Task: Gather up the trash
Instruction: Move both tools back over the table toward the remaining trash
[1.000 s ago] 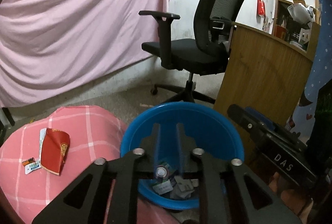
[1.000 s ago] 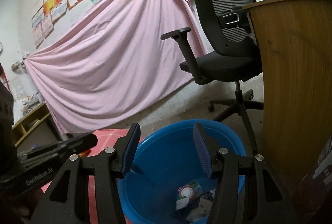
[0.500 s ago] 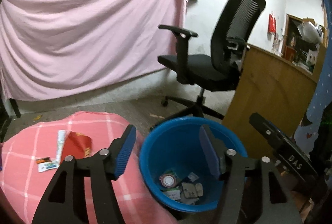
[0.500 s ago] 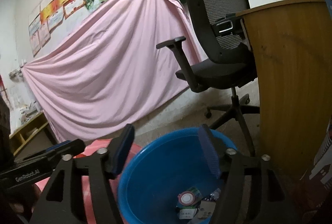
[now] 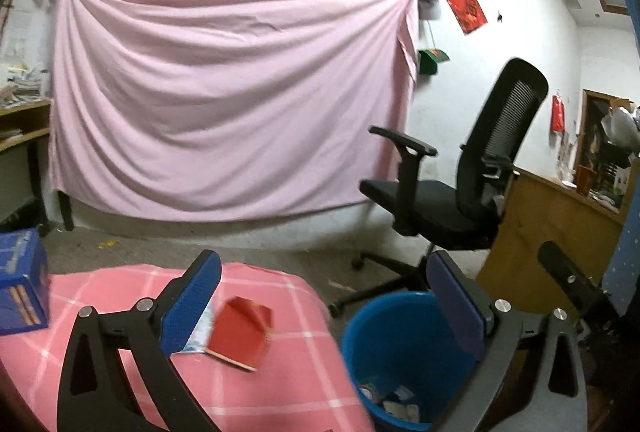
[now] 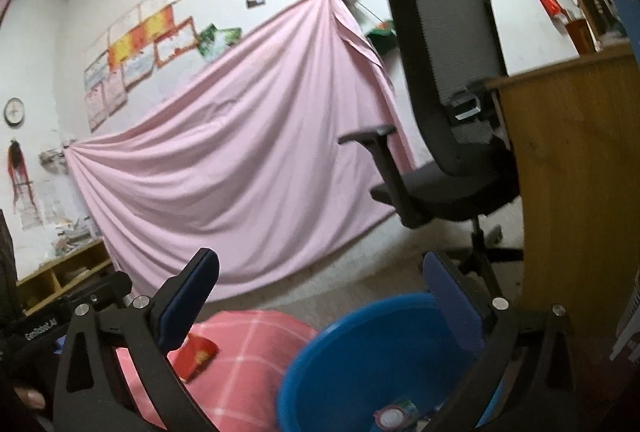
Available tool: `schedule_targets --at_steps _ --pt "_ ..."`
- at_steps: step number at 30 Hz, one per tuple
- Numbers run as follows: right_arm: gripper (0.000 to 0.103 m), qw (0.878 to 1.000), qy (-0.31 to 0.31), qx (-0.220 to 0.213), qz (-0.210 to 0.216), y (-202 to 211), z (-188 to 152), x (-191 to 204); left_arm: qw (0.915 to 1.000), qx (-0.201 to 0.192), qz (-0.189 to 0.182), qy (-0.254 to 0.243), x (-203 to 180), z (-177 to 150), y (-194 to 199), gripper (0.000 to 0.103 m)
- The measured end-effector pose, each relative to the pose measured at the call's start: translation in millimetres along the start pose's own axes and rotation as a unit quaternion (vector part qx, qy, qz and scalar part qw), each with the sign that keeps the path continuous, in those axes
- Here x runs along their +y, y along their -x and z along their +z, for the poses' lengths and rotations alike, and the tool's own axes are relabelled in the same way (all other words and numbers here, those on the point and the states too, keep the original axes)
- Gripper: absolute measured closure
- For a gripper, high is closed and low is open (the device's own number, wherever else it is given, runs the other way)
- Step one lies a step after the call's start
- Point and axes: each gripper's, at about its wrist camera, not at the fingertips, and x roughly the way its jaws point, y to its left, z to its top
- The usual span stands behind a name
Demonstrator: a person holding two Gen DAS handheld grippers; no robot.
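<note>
Step in hand, judged from layout: fetch the next piece of trash from the table and carry it to the bin. Left gripper [image 5: 320,296] has its jaws spread wide with nothing between them; right gripper [image 6: 324,296] likewise wide apart and empty. Blue bin [image 5: 384,344] stands on the floor just beside the table edge and already holds several wrappers and 1 round lid-like item at the bottom. Remaining trash: a red packet [image 5: 240,332] lying flat on the pink checked tablecloth [image 5: 120,292], with a white wrapper [image 5: 200,332] partly tucked under its left side; both sit near the bin side of the table. The left gripper is the better placed of the 2, since the packet lies just right of its left finger in that view. Suggested approach: lower the left gripper over the packet, 1 finger each side of a raised or creased edge, and close firmly, because a flat foil packet on cloth may slide or the cloth may bunch into the grip. Take the white wrapper separately if it does not come along. Pose: the left gripper points forward and slightly downward over the table, held level. The right gripper is rolled noticeably, horizon tilted, and hangs above the bin rim with the left tool's body visible at its left. Frames are motion-blurred, so fine detail on the packet is unreadable.
</note>
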Motion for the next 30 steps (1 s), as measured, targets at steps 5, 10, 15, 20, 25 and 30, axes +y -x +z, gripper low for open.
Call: schedule_targets --at_steps 5,10,15,20,25,30 --pt "0.0 0.999 0.023 -0.026 0.022 2 1 26 0.9995 -0.02 0.024 0.002 26 0 17 0.002" --pt "0.0 0.997 0.055 -0.035 0.04 -1 -4 58 0.9983 -0.03 0.049 0.005 55 -4 29 0.002" --pt "0.0 0.994 0.081 -0.039 0.06 -7 -12 86 0.9967 -0.031 0.075 0.01 83 -9 38 0.002" --pt "0.0 0.991 0.108 -0.033 0.077 -16 -23 113 0.9944 -0.029 0.101 0.014 113 -13 46 0.002" --pt "0.0 0.987 0.134 -0.019 0.09 -28 -34 136 0.9923 -0.02 0.121 0.012 137 -21 49 0.002" --pt "0.0 0.984 0.153 0.008 0.095 -43 -47 152 0.9912 -0.008 0.131 0.016 159 -32 50 0.002"
